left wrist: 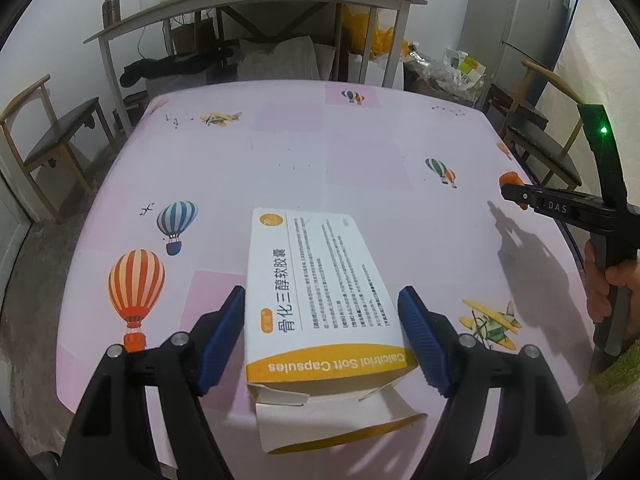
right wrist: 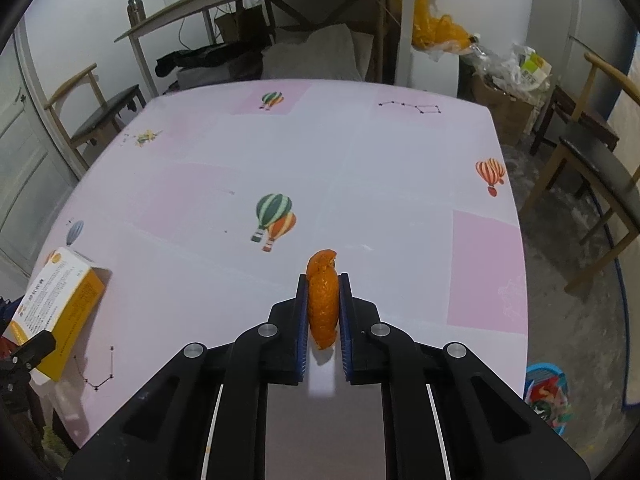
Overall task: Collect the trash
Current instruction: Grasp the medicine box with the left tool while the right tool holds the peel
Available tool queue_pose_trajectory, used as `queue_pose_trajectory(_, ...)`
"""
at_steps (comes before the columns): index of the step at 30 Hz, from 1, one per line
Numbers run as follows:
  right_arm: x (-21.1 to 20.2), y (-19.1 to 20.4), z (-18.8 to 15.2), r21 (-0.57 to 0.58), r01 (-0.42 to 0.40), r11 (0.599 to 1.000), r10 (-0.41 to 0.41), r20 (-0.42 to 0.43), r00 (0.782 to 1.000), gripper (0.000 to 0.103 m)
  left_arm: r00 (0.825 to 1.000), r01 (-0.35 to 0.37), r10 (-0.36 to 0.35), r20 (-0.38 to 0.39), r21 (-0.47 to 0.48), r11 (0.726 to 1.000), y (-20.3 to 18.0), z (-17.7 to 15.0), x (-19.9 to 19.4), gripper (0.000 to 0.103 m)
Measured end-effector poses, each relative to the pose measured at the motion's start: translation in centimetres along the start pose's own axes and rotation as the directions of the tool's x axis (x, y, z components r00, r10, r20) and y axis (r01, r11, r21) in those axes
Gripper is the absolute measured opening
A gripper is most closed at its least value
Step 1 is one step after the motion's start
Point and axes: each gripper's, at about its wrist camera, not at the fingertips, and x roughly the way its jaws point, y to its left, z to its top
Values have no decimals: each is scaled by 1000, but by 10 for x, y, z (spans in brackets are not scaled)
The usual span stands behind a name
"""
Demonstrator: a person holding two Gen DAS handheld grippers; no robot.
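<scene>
A white and yellow medicine box [left wrist: 320,280] lies on the pink balloon-print table [left wrist: 280,152], its open flap towards me. My left gripper [left wrist: 323,292] straddles it, one blue pad meeting each long side of the slightly skewed box. In the right wrist view the same box [right wrist: 60,308] sits at the table's left edge. My right gripper [right wrist: 323,278] is shut on a curled piece of orange peel [right wrist: 322,300] and holds it just above the table [right wrist: 200,160]. In the left wrist view the right gripper [left wrist: 507,191] shows at the right, with the peel [left wrist: 510,179] at its tip.
Wooden chairs [left wrist: 52,140] [right wrist: 592,184] stand on both sides of the table. A shelf table [left wrist: 256,4] with bottles and a bowl stands behind, with bags and cartons [right wrist: 508,72] at the back right. A blue bin [right wrist: 546,396] sits on the floor by the table's near right corner.
</scene>
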Motion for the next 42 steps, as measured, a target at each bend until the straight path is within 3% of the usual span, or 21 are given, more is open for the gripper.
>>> queue_pose_trajectory(9,-18,5,-2,-2,-23,1000,23,24,999,11,999,24,-23,31,-25,999,5,-2,-12,73)
queue_pose_trajectory(14,-28,5,-4,9,-33,999,33,31,999,11,993,116,-117,-8,-98,988,22,-6,-4,73)
queue_pose_trajectory(19,-32,11,-12,12,-42,999,42,30,999,11,971,209,-226,-75,-187,960,40,-12,6,77)
queue_pose_trajectory(22,-34,14,-16,14,-59,998,59,39,998,11,972,193,-212,-104,-166,967,40,-9,10,85)
queue_pose_trajectory(27,-33,14,-22,34,-87,996,85,48,995,11,968,151,-171,-182,-118,981,32,2,27,85)
queue_pose_trajectory(35,-29,7,-31,68,-109,992,106,53,993,11,969,97,-98,-227,-15,995,9,13,34,85)
queue_pose_trajectory(42,-29,3,-38,93,-152,984,146,66,987,11,954,67,-60,-294,12,998,2,26,44,87)
